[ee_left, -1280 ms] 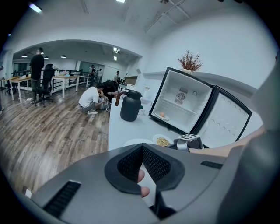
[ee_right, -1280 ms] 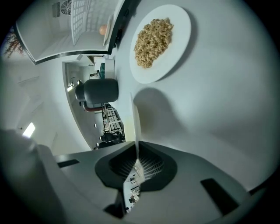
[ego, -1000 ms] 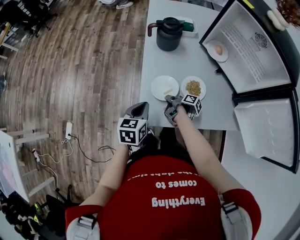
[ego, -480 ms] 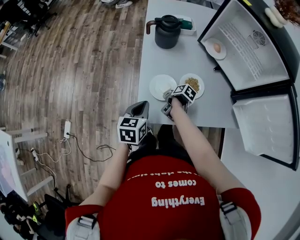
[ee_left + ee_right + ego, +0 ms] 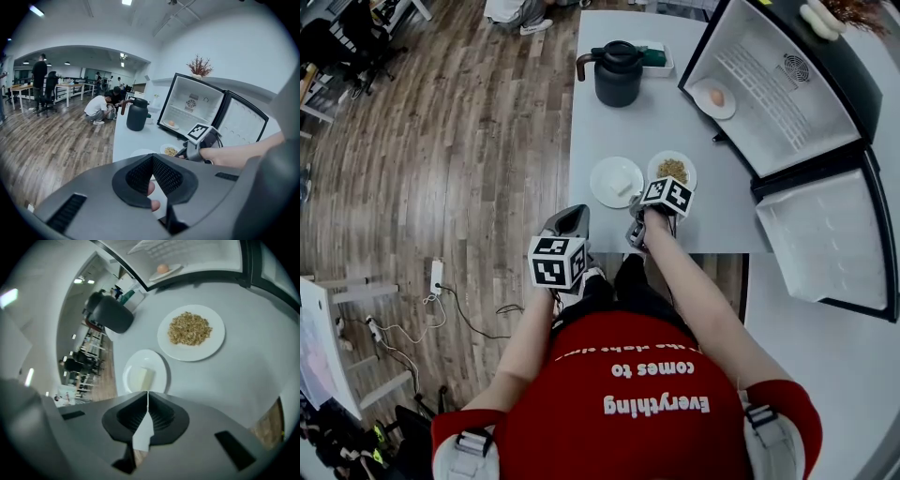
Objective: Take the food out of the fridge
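**Head view.** Small white plate bearing one brown egg (image 5: 713,97), on the floor of the open white-lined fridge (image 5: 787,112), well apart from both grippers. Judged light and stiff with a slippery rim. The egg is fragile and free to roll, so take the plate by its near rim and keep it level.

**Left gripper view.** Left gripper (image 5: 152,159): fingers closed, empty. This view alone shows the fridge front-on.

**Right gripper view.** Right gripper (image 5: 148,394): fingers have just been closing and now meet on nothing. Clearest on the white plate of grain (image 5: 191,331) and the white plate with a pale block (image 5: 144,376) on the grey surface (image 5: 243,376).

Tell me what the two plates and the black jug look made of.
Grain plate and slab plate: smooth plain white, likely glazed ceramic, possibly melamine. Black jug: dark body with a dull sheen, probably plastic or coated metal; unclear.
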### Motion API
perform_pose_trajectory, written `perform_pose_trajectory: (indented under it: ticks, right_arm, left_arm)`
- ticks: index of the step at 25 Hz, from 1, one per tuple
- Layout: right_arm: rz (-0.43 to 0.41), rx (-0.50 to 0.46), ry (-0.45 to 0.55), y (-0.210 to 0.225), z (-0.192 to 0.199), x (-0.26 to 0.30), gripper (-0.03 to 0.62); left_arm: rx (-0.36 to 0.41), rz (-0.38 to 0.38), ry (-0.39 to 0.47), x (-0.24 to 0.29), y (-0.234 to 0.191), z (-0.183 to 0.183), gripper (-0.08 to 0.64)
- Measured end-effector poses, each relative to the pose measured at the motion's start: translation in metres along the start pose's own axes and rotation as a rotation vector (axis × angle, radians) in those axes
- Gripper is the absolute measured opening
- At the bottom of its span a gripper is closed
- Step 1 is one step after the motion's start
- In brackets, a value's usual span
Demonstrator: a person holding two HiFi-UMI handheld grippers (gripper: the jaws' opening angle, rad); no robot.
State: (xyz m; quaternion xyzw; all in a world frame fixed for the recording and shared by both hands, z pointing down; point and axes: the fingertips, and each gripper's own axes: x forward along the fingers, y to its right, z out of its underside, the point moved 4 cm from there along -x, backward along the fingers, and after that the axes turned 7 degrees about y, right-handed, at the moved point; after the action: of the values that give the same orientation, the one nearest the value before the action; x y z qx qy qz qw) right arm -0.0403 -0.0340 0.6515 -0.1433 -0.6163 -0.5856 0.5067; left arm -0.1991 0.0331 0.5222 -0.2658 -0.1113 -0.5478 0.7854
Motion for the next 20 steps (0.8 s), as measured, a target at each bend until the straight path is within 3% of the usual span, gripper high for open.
perform_pose_trajectory:
  ticks: [6, 9, 11, 17, 20]
  right_arm:
    - [-0.717, 0.097, 0.041, -0.051, 0.002, -0.059, 0.014]
    - [-0.956, 0.141, 0.054, -0.043, 0.014, -0.099, 0.014]
    - [-0.984, 0.19, 0.077, -0.021, 0.019, -0.118, 0.014]
    - [-0.929, 0.311, 0.174, 0.035, 0.019, -0.146, 0.014]
    - [-0.91, 0.329, 0.22, 0.046, 0.018, -0.149, 0.014]
  left_arm:
    - [0.038, 0.017, 0.0, 0.003, 0.003, -0.011, 0.003]
    - [0.047, 0.012, -0.005, 0.005, 0.001, -0.014, 0.003]
    - [0.045, 0.01, -0.011, 0.005, -0.004, -0.015, 0.003]
    - [0.123, 0.038, -0.037, 0.014, -0.003, -0.021, 0.003]
    - [0.124, 0.047, -0.043, 0.022, 0.002, -0.023, 0.003]
